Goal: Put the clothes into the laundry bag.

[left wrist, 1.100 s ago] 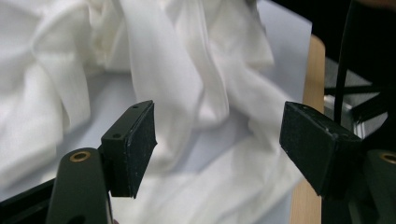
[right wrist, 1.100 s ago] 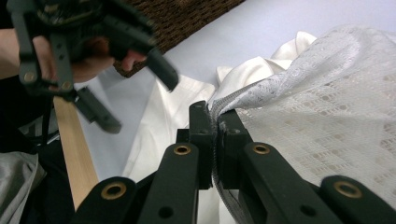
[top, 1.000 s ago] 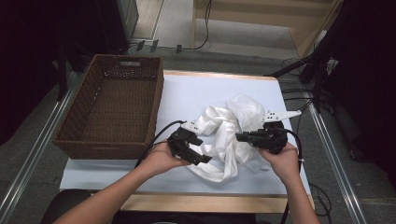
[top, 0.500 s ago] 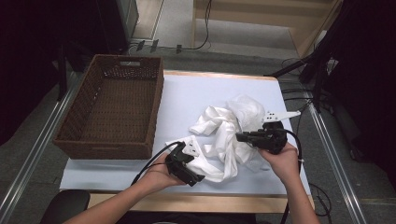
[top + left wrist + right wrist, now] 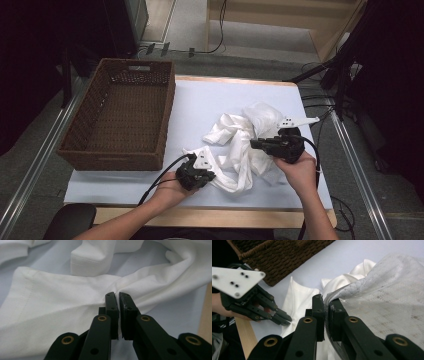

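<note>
White garment (image 5: pixel 235 150) is pinched by both grippers: left gripper (image 5: pixel 117 296) just clamped its hem, right gripper (image 5: pixel 326 301) grips mesh cloth (image 5: pixel 387 305). Next, I'd guess, lift and spread.

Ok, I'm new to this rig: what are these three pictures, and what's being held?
No robot here: a person holds hand tongs in each hand. The high view looks down on the table; the other two ride on the tongs, looking along their black jaws. On the table lie a brown wicker basket and a heap of pale cloth. The left tongs have just closed on a fold of the white cotton garment. The right tongs are shut on the edge of a grey, lacy fabric.
</note>
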